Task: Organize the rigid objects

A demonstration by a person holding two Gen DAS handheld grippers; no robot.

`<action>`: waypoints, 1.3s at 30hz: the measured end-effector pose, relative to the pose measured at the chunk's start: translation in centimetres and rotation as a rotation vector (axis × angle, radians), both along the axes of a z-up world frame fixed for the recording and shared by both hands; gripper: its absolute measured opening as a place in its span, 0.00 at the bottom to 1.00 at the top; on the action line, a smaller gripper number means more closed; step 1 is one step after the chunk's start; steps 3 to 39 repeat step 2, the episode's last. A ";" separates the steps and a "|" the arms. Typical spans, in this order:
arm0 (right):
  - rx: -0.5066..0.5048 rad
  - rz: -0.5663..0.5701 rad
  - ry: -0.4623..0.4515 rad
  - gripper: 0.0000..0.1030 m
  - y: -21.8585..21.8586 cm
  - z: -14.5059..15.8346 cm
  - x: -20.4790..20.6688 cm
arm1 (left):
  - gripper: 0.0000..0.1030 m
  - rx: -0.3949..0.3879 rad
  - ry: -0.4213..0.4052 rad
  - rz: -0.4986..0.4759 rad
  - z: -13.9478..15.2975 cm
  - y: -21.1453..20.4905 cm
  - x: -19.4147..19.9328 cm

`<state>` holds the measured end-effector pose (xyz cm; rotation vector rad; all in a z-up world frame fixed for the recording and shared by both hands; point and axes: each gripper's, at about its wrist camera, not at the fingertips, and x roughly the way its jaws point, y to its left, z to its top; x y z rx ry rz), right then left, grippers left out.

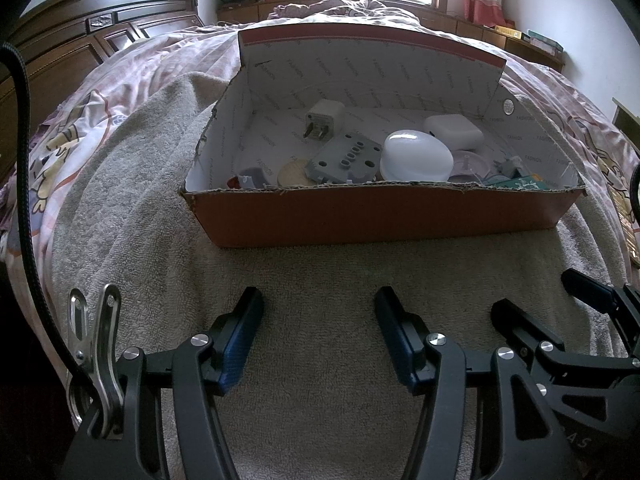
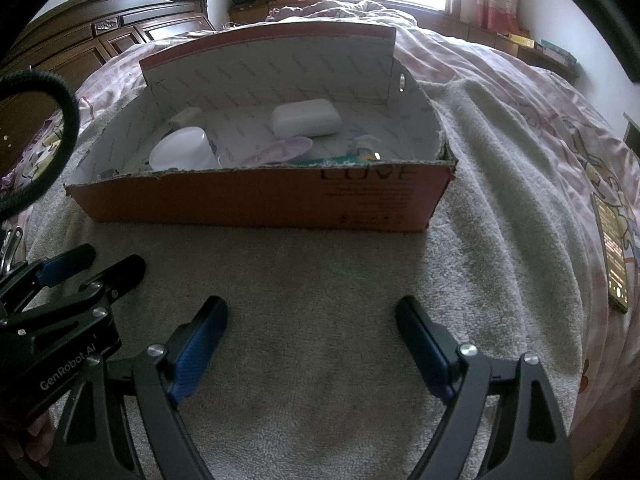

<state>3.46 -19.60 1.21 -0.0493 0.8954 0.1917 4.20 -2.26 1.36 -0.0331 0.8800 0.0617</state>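
Note:
An orange cardboard box [image 1: 384,216] [image 2: 256,204] with a white lining stands on a grey towel on the bed. Inside lie a white plug adapter [image 1: 326,118], a grey plate with holes [image 1: 346,156], a white domed lid [image 1: 416,156] [image 2: 184,152], a white case [image 1: 454,130] [image 2: 306,118], a round tan disc [image 1: 294,172] and other small items. My left gripper [image 1: 318,300] is open over bare towel in front of the box, nothing between its fingers. My right gripper [image 2: 312,308] is open wider, also over bare towel, empty.
The grey towel [image 1: 320,272] [image 2: 320,272] covers a pink patterned bedspread [image 1: 80,128]. A dark wooden headboard [image 1: 80,40] stands at the left. A phone [image 2: 612,252] lies at the right on the bed. A steel clip [image 1: 96,332] lies at the left gripper's side.

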 end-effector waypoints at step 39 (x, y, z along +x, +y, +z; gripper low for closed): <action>0.000 0.000 0.000 0.87 0.0 0.0 0.0 | 0.58 0.000 0.000 0.000 0.0 0.0 0.0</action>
